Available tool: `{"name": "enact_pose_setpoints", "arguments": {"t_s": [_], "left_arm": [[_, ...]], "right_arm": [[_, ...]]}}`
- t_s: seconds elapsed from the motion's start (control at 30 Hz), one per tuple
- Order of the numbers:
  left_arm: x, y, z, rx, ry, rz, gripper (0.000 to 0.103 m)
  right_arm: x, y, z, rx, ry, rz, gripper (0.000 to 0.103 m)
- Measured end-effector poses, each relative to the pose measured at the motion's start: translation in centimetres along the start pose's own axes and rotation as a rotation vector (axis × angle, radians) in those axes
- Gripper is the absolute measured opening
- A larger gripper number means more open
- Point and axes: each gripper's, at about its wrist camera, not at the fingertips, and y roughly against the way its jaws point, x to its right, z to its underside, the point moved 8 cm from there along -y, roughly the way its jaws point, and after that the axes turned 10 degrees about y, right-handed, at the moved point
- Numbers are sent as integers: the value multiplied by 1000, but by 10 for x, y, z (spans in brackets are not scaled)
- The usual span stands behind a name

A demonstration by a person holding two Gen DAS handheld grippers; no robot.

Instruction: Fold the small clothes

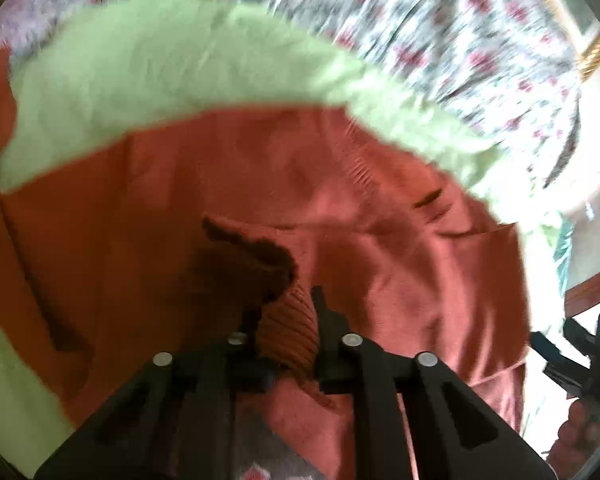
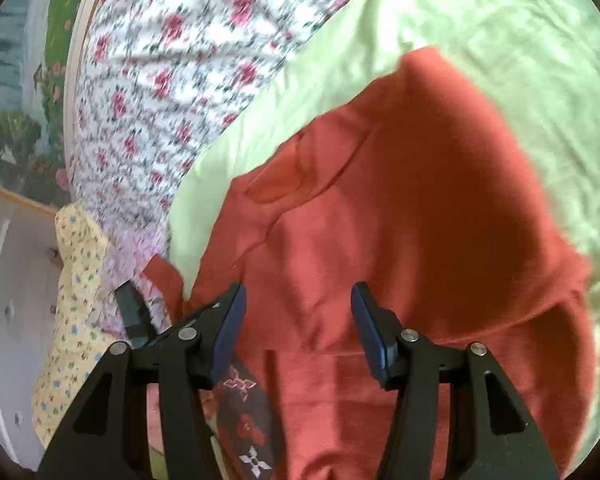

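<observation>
Floral bedsheet (image 2: pixel 148 80) is covering the bed, a light green cloth (image 2: pixel 480 32) is lying on it. The rust-red garment (image 2: pixel 400 208) is sitting on the green cloth, one edge hanging past it toward the left claw (image 1: pixel 284 312). That claw is pinching the garment's ribbed hem (image 1: pixel 290 332), jaws nearly closed on it. The right claw (image 2: pixel 298 320) is hovering over the garment, jaws spread wide, gripping nothing.
</observation>
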Motion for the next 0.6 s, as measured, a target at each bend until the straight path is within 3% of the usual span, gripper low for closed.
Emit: {"name": "enact_pose_setpoints", "arguments": {"t_s": [0.1, 0.2, 0.33, 0.47, 0.6], "left_arm": [[1, 40, -1, 91, -25, 34, 7], [-27, 34, 9, 51, -21, -41, 7], [-39, 40, 10, 73, 12, -47, 7], [-47, 42, 10, 72, 69, -50, 7], [-42, 35, 18, 40, 21, -83, 7]], "right_arm": [[11, 17, -10, 48, -7, 49, 56], [25, 30, -20, 89, 14, 121, 56], [47, 38, -32, 110, 26, 225, 56], [67, 31, -49, 95, 56, 332, 60], [87, 4, -61, 29, 82, 375, 60]]}}
